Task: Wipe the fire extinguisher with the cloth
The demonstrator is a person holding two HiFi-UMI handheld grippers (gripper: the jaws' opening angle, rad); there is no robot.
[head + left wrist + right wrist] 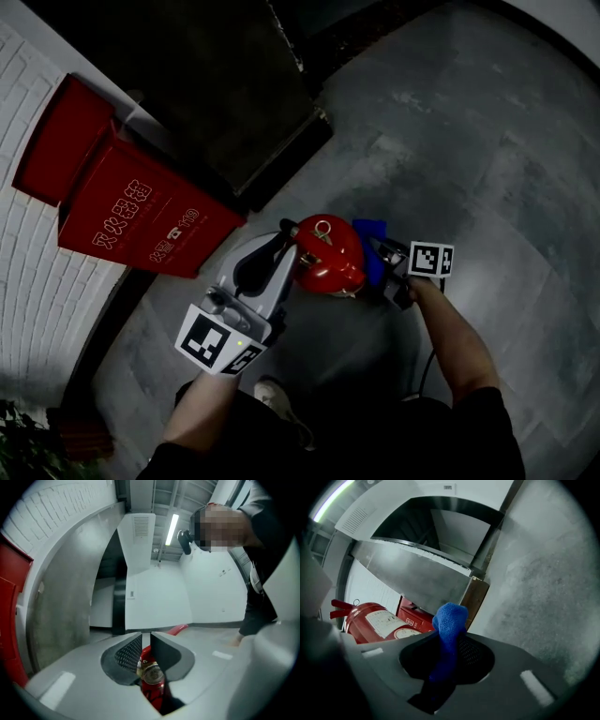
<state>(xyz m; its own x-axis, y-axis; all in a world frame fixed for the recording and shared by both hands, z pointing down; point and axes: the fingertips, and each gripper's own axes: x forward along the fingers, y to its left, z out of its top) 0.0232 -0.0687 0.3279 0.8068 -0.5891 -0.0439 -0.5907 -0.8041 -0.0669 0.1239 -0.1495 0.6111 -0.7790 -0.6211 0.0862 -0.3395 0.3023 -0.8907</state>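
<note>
The fire extinguisher [330,253] stands on the grey floor [487,141] at the middle of the head view, seen from above with its red dome and pull ring [323,228] facing the camera; a red cabinet [141,217] sits by the wall at about its 10 o'clock. The left tool [284,248] comes in from 9 o'clock. In the left gripper view its jaws stand only a sliver apart with the valve head and brass gauge [151,671] between them, so it looks clamped on the top fitting, steadying the cylinder. The right tool [386,264] sits at 3 o'clock, jaws closed tight on the blue cloth [449,620], a tuft of which stands proud of the tips. From above the cloth lies just beside the shoulder; I cannot tell whether it touches. In the right gripper view the cylinder and its label [384,620] lie off at 9 o'clock of the tuft, so the tool seems to point past the body, not at it. The step in hand reads as a wipe of the side wall. To do it well, I would turn the right tool until the tuft, not the hard tips, meets the paint, then draw long strokes along the wall and work round. The left grip should stay firm, since a push from 3 o'clock could tip the cylinder toward 9. Keep clear of the pull ring, which could snag the cloth
</note>
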